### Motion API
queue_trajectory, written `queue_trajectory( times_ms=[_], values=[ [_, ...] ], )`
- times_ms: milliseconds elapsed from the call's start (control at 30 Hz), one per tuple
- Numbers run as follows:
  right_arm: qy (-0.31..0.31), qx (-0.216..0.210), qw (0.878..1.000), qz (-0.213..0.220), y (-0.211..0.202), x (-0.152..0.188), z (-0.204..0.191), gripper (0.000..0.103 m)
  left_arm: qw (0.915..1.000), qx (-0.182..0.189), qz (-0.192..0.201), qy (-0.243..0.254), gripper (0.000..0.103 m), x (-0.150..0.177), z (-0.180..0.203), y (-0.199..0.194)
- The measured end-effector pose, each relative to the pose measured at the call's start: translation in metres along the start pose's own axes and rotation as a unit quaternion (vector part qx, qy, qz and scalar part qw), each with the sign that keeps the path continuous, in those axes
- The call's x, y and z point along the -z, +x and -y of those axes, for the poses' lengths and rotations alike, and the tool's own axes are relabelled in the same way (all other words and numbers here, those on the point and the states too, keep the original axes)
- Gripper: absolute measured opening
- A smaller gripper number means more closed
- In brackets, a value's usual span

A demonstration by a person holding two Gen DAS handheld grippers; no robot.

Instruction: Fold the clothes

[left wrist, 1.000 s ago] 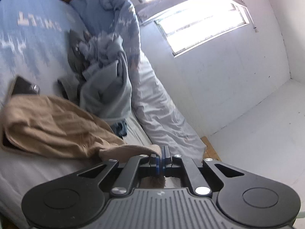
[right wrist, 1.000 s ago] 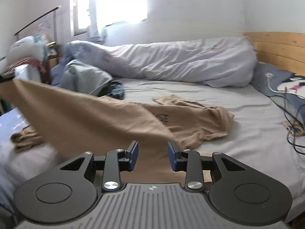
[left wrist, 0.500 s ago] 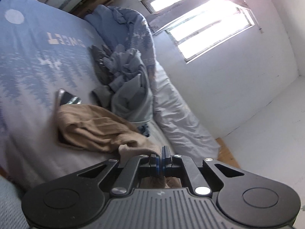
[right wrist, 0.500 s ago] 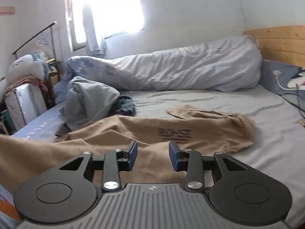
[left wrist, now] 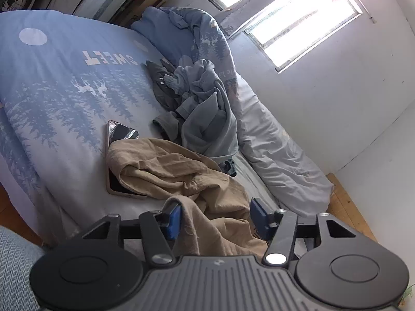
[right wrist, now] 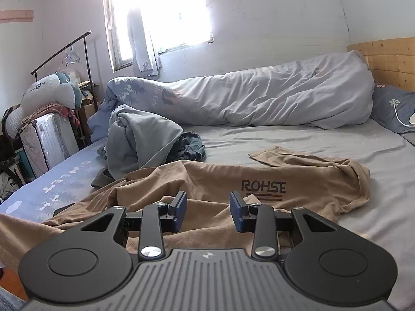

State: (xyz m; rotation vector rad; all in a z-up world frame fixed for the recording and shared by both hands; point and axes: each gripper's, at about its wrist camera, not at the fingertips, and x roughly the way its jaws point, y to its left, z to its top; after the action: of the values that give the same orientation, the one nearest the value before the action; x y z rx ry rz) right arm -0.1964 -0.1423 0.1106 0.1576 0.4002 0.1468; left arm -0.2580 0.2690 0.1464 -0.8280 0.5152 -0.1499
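The left gripper [left wrist: 215, 219] is opening, letting go of the tan ROHSE T-shirt [right wrist: 259, 181] lying rumpled across the frame's lower middle for flattening, while the right gripper [right wrist: 207, 213] is hovering half-open, holding nothing.

White walls [right wrist: 272, 20] surround a bed [right wrist: 298, 140] with a wooden headboard [right wrist: 389, 59]; a bright window [right wrist: 160, 13] (glare washes it out) lights a rolled duvet [right wrist: 272, 98] and clothes rack [right wrist: 62, 51].

Black left claw [left wrist: 215, 216], blue pads [left wrist: 173, 219], silver screws, seemingly ribbed housing.
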Motion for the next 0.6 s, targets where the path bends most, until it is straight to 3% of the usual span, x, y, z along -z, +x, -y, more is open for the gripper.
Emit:
queue_trajectory(
  times_ms=[133, 300, 433, 600],
  values=[
    [0.009, 0.000, 1.000, -0.003, 0.004, -0.001, 0.004, 0.038, 0.9995, -0.027, -0.018, -0.007, 0.069, -0.001, -0.003, 0.004],
    [0.007, -0.011, 1.000, -0.005, 0.010, -0.002, -0.003, 0.039, 0.9894, -0.112, -0.093, 0.004, 0.070, 0.001, -0.005, 0.024],
    [-0.011, -0.020, 1.000, -0.004, 0.012, -0.001, -0.013, 0.039, 0.9815, -0.155, -0.113, 0.002, 0.070, 0.004, -0.012, 0.032],
    [-0.017, -0.027, 0.999, -0.005, 0.014, 0.000, -0.018, 0.039, 0.9862, -0.139, -0.090, 0.002, 0.070, -0.001, -0.015, 0.028]
  ],
)
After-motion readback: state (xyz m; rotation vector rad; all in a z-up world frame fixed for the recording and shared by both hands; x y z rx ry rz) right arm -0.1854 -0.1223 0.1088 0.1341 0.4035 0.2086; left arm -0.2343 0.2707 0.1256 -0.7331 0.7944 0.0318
